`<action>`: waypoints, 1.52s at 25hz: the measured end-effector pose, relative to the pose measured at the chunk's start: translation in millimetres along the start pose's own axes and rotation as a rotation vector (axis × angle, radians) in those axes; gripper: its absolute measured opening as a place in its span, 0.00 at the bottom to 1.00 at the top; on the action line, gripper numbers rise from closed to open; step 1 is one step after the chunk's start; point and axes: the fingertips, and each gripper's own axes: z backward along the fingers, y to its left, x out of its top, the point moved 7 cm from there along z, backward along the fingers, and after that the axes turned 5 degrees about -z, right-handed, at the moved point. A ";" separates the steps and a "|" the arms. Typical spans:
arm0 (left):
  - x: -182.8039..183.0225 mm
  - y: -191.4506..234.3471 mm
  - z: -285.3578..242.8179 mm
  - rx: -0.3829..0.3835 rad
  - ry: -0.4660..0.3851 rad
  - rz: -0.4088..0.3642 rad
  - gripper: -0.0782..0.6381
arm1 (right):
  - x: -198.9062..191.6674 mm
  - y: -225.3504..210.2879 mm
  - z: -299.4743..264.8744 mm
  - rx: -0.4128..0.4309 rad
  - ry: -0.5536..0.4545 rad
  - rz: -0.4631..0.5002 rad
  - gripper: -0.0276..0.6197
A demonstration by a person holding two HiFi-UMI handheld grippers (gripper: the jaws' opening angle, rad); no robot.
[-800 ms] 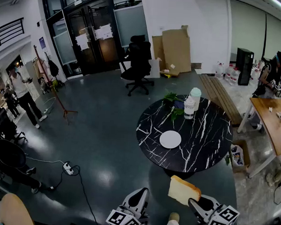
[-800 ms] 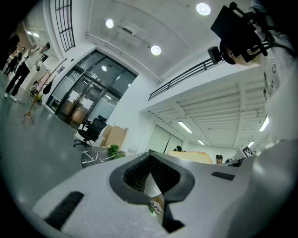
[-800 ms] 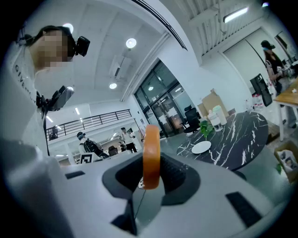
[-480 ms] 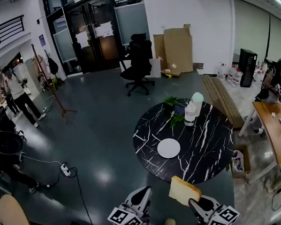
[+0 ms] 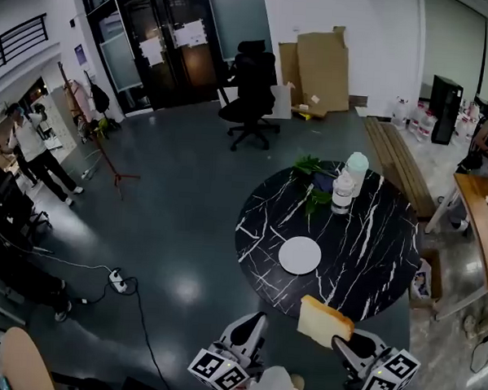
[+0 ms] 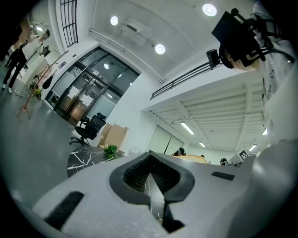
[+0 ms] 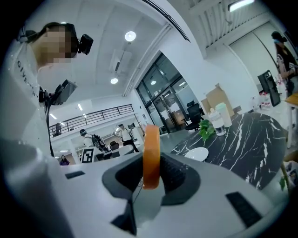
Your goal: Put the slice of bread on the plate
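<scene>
Right gripper view is showing the right gripper (image 7: 151,173) pinching the slice of bread (image 7: 151,153) edge-on between its jaws, over the near edge of the bench (image 5: 372,238), while the left gripper (image 6: 150,179) is holding its jaws pressed together, empty. The slice probably needs carrying forward and left over the white plate (image 5: 299,255), then lowering flat before release. That plate is lying bare mid-bench; the bottle (image 5: 340,192) and lidded cup (image 5: 356,165) are standing at the far side, contents unclear.
</scene>
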 end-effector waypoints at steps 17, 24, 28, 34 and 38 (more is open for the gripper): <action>-12.4 96.9 -123.5 0.014 -0.016 -0.057 0.12 | 24.8 -88.8 -101.9 -0.042 0.096 -0.026 0.18; -22.9 140.0 -155.7 0.042 0.027 -0.064 0.12 | 31.1 -127.8 -158.1 -0.017 0.143 -0.087 0.18; -31.9 163.6 -173.8 0.050 0.041 -0.062 0.12 | 29.2 -151.0 -183.7 -0.019 0.154 -0.165 0.18; -50.2 198.2 -201.1 0.054 0.054 -0.050 0.12 | 14.0 -190.6 -216.9 -0.010 0.178 -0.373 0.18; -62.8 215.9 -215.7 0.052 0.067 -0.068 0.12 | 4.3 -211.9 -237.6 0.001 0.193 -0.475 0.18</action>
